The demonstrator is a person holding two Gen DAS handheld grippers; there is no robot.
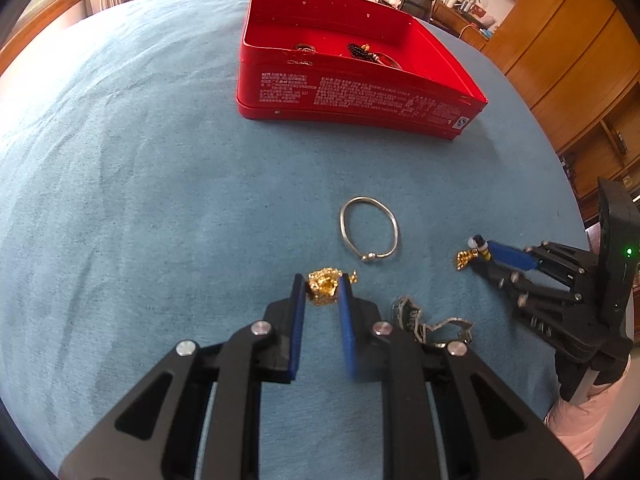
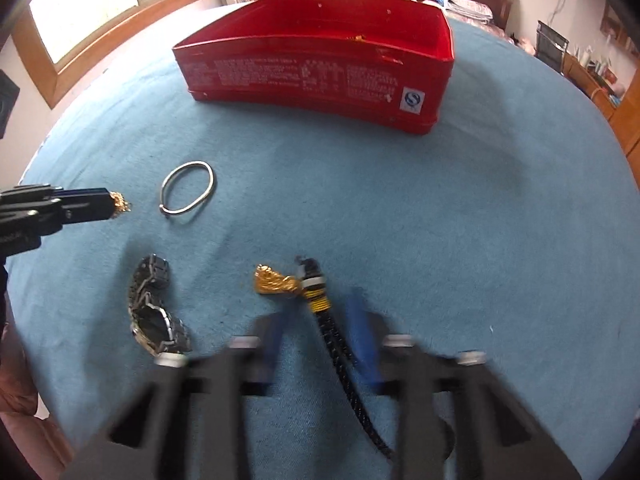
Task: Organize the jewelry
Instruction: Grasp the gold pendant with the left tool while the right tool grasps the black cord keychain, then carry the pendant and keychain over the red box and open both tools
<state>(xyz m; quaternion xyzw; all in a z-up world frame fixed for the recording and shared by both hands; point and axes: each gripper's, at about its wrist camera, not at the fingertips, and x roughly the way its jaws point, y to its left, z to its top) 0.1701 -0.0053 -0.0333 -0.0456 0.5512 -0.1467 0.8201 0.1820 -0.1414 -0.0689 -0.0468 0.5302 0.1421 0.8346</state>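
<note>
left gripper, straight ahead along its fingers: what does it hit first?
Past the gold chain clump pinched in the left gripper, probably the silver bangle slightly right of its line, then the red tin box. Depth is unclear.

One tin (image 1: 352, 92) — one bangle (image 1: 369, 227), one watch (image 2: 154, 312).

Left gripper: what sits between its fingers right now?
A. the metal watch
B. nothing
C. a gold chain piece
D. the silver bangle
C. The left wrist view shows the left gripper closed around the gold chain piece, while the silver bangle lies apart on the blue cloth ahead and the metal watch lies to its right.
</note>
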